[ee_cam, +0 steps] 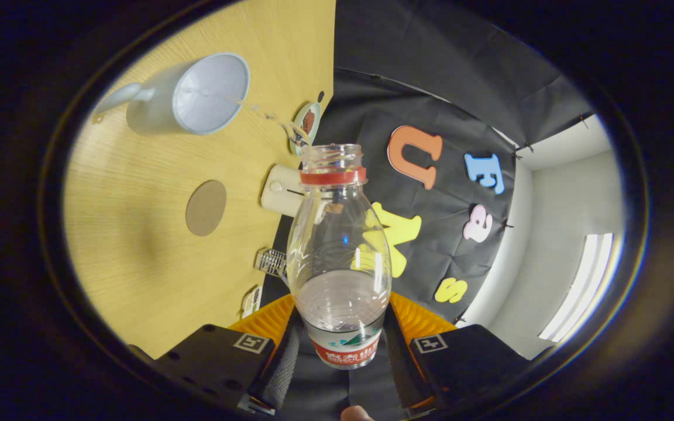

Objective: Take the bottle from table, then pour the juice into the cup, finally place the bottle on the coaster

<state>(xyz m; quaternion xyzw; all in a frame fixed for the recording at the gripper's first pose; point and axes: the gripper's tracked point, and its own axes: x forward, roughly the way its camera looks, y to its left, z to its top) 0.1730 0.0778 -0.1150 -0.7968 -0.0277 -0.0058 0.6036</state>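
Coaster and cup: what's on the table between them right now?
Nothing: in the gripper view the stretch of table between the coaster and the cup is bare wood. The gripper is shut on the bottle.

A pale wooden table (138, 234) is carrying a light mug-shaped cup (188, 96), a round brown coaster (206, 207) lying flat well apart from it — and, along the far edge, a cream-coloured box (278, 188) and a small dish (308, 124).
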